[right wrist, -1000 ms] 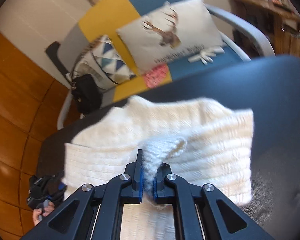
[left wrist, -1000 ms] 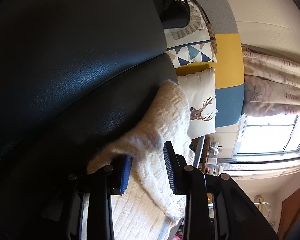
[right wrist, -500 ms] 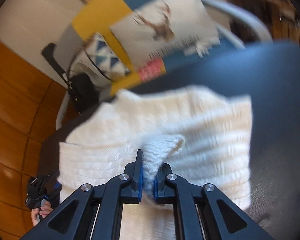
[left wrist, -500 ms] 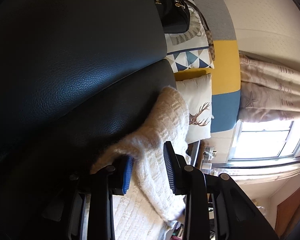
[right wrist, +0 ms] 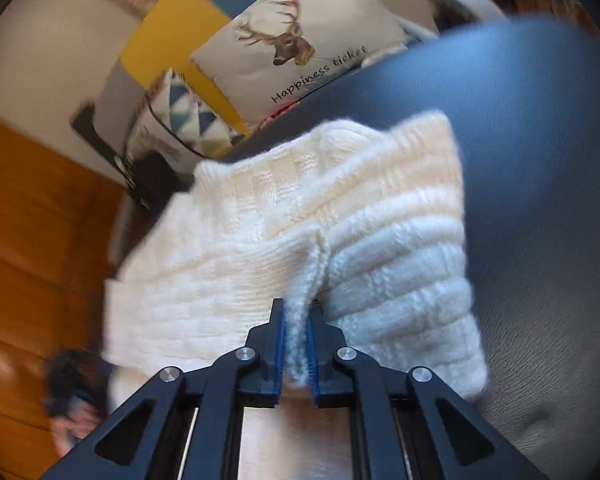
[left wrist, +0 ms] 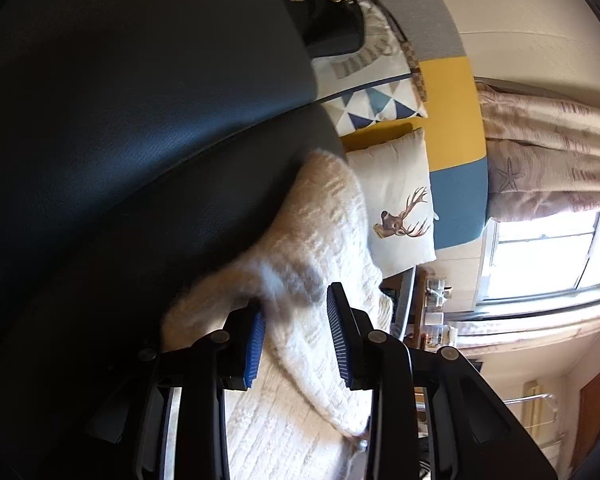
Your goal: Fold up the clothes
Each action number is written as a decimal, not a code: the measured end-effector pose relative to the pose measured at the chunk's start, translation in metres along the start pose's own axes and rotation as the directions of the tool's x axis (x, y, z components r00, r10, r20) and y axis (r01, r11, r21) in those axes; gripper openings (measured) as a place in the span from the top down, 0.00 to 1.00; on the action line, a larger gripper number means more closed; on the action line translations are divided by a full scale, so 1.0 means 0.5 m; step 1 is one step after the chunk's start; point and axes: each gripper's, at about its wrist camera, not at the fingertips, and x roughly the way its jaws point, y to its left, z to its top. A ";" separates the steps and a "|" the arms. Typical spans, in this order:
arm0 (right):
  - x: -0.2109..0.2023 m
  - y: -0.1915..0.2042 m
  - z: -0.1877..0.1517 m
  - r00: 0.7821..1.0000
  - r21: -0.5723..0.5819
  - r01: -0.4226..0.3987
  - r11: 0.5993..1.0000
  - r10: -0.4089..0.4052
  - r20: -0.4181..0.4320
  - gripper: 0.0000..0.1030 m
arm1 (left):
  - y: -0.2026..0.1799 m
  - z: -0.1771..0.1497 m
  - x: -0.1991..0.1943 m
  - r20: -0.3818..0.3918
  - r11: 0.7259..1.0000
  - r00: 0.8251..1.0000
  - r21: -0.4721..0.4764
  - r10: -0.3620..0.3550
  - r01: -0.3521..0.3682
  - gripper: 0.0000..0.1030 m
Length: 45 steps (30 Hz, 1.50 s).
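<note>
Right now my right hand-held gripper [right wrist: 296,344] pinches a fold of the white sweater [right wrist: 380,216] lying on the dark seat [right wrist: 540,160], bare leather beyond its right edge; only the left view shows my left hand-held gripper [left wrist: 296,340] part-open astride a fluffy fold.

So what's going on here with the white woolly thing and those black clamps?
A person is folding a cream knit sweater on a dark leather seat, holding a gripper in each hand. The right gripper is shut on a pinched fold of the knit. The left gripper has knit between its jaws, but a grip can't be confirmed. The fold isn't finished.
</note>
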 end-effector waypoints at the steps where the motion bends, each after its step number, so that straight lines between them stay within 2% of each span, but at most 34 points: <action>1: 0.000 0.014 0.005 1.000 -0.038 0.025 0.999 -0.025 0.008 0.93 | -0.001 0.003 0.000 0.008 1.000 1.000 0.002 0.002 -0.002 0.69; 3: -0.007 0.040 0.013 0.999 -0.096 0.043 0.995 -0.039 0.037 0.93 | 0.002 0.010 -0.001 0.022 1.000 1.000 -0.009 -0.013 0.013 0.72; 6: -0.029 0.064 0.019 0.995 -0.152 0.016 0.988 -0.001 0.099 0.93 | 0.022 0.015 -0.001 0.035 0.999 0.999 -0.034 -0.019 0.020 0.72; 9: 0.009 0.044 0.025 0.993 -0.150 0.115 0.982 -0.109 0.049 0.93 | 0.044 0.017 0.001 0.031 0.998 0.999 -0.057 -0.025 0.027 0.75; 10: 0.023 0.034 0.024 0.993 -0.142 0.118 0.983 -0.115 0.028 0.93 | 0.047 0.017 0.000 0.027 0.998 0.999 -0.058 -0.033 0.035 0.75; 11: 0.028 0.024 0.022 0.994 -0.127 0.105 0.986 -0.103 0.020 0.93 | 0.050 0.017 -0.002 0.015 0.996 0.999 -0.068 -0.051 0.052 0.75; 13: 0.023 0.008 0.019 0.998 -0.076 0.054 0.996 -0.052 0.024 0.89 | 0.058 0.017 -0.004 -0.015 0.987 0.994 -0.122 -0.106 0.104 0.66; 15: 0.021 -0.010 0.019 1.000 -0.009 -0.004 1.000 0.004 0.015 0.87 | 0.058 0.014 -0.007 -0.011 0.980 0.992 -0.159 -0.124 0.120 0.62; 19: 0.012 -0.009 0.011 1.000 0.005 -0.005 1.000 0.005 0.022 0.86 | 0.034 0.001 -0.003 -0.008 0.983 0.992 -0.141 -0.123 0.120 0.62; 26: -0.005 0.033 0.012 0.998 -0.061 0.034 0.998 -0.030 0.062 0.83 | 0.004 0.013 0.037 0.000 0.985 0.997 -0.152 -0.077 0.077 0.62; 28: -0.009 0.046 0.014 0.995 -0.092 0.061 0.994 -0.054 0.080 0.86 | 0.003 0.019 0.038 0.020 0.986 0.996 -0.144 -0.084 0.086 0.65; 30: -0.018 0.066 0.017 0.991 -0.143 0.083 0.986 -0.067 0.114 0.87 | 0.007 0.029 0.031 0.047 0.985 0.993 -0.132 -0.110 0.115 0.78; 33: -0.014 0.085 0.021 0.985 -0.204 0.139 0.969 -0.113 0.132 0.87 | 0.030 0.041 0.024 0.070 0.979 0.990 -0.150 -0.126 0.135 0.84; 37: 0.027 0.060 0.020 0.972 -0.192 0.229 0.954 -0.215 0.092 0.87 | 0.077 0.043 0.024 0.072 0.974 0.990 -0.186 -0.121 0.132 0.85; 39: 0.026 0.043 0.018 0.978 -0.160 0.200 0.967 -0.187 0.095 0.87 | 0.091 0.043 0.026 0.060 0.968 0.989 -0.201 -0.138 0.148 0.85; 42: 0.017 0.037 0.018 0.981 -0.144 0.184 0.972 -0.172 0.095 0.87 | 0.084 0.045 0.025 0.042 0.973 0.990 -0.183 -0.134 0.140 0.85; 44: 0.013 0.039 0.020 0.982 -0.146 0.179 0.973 -0.168 0.089 0.87 | 0.082 0.043 0.023 0.034 0.965 0.988 -0.214 -0.151 0.154 0.79; 45: 0.011 0.039 0.022 0.984 -0.139 0.168 0.976 -0.157 0.087 0.87 | 0.081 0.041 0.022 0.031 0.959 0.986 -0.232 -0.161 0.164 0.71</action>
